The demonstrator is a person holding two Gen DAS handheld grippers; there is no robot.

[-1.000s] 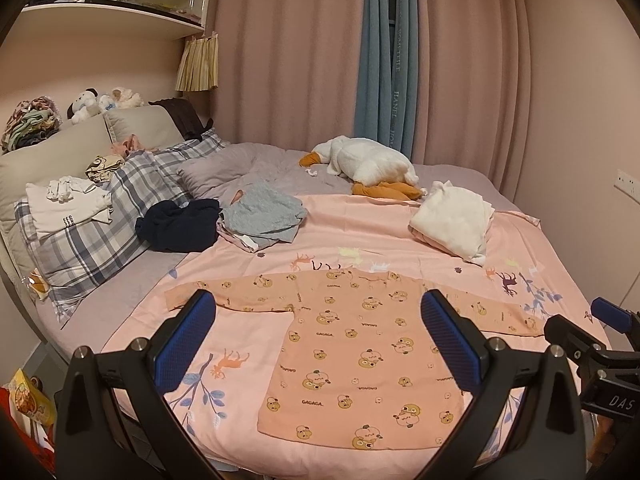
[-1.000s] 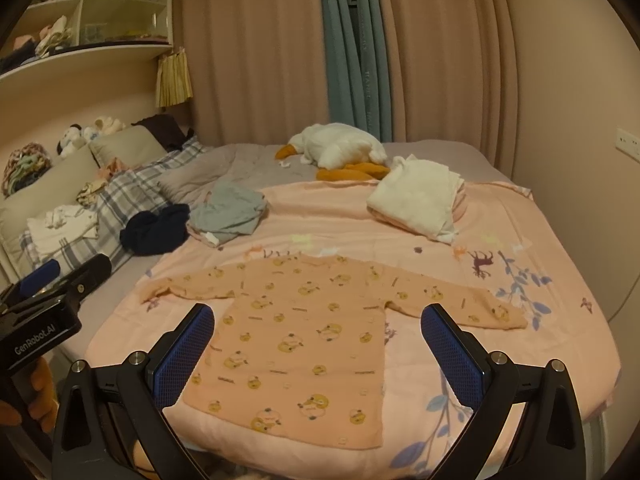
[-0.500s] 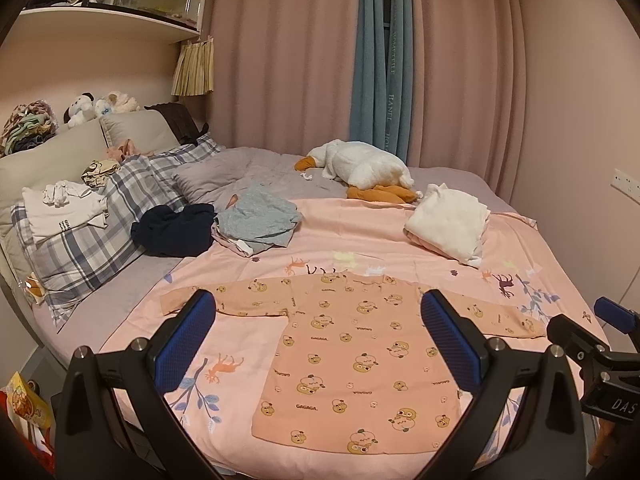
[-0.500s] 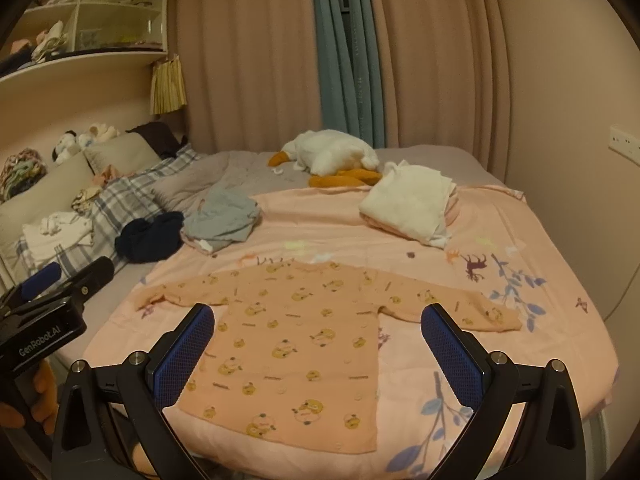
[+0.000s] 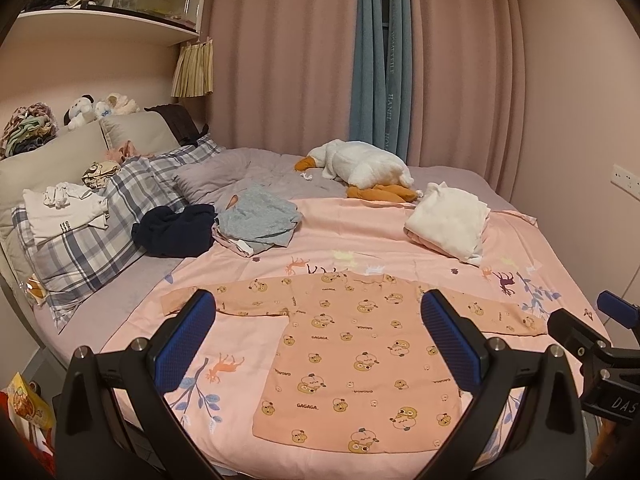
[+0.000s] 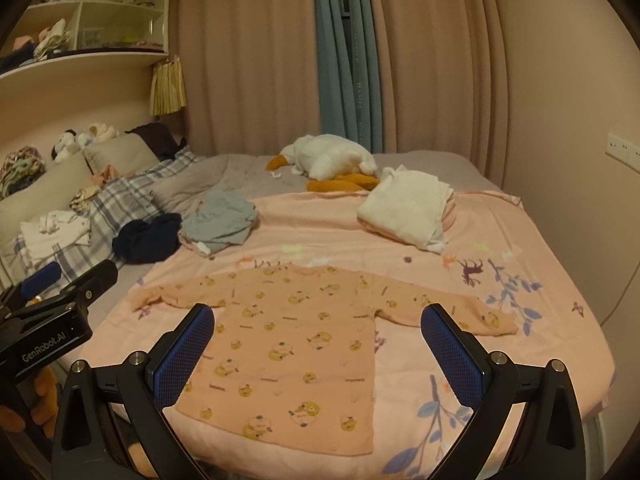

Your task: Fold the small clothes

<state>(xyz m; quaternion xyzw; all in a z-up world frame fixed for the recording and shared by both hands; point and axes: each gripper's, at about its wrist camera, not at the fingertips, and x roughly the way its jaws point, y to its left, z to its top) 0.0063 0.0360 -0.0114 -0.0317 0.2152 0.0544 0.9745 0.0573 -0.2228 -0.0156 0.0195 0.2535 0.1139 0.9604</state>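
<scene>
A small peach long-sleeved top (image 5: 360, 356) with a bear print lies flat on the pink sheet, both sleeves spread out to the sides; the right wrist view shows the same top (image 6: 296, 340). My left gripper (image 5: 320, 340) hovers open above its near half, holding nothing. My right gripper (image 6: 320, 344) is also open and held off the cloth, above the hem side. The right gripper's body (image 5: 592, 344) shows at the right edge of the left view, and the left gripper's body (image 6: 52, 312) at the left edge of the right view.
On the bed (image 5: 400, 240) lie a folded white garment (image 5: 448, 224), a grey garment (image 5: 260, 220), a dark navy bundle (image 5: 176, 232), a plush goose (image 5: 360, 168) and plaid pillows (image 5: 100, 240) with folded clothes. Curtains and a wall stand behind, shelves at the upper left.
Both grippers have drawn back and risen slightly, so the top looks smaller and farther away. The top has not moved, and the jaws stay open.
</scene>
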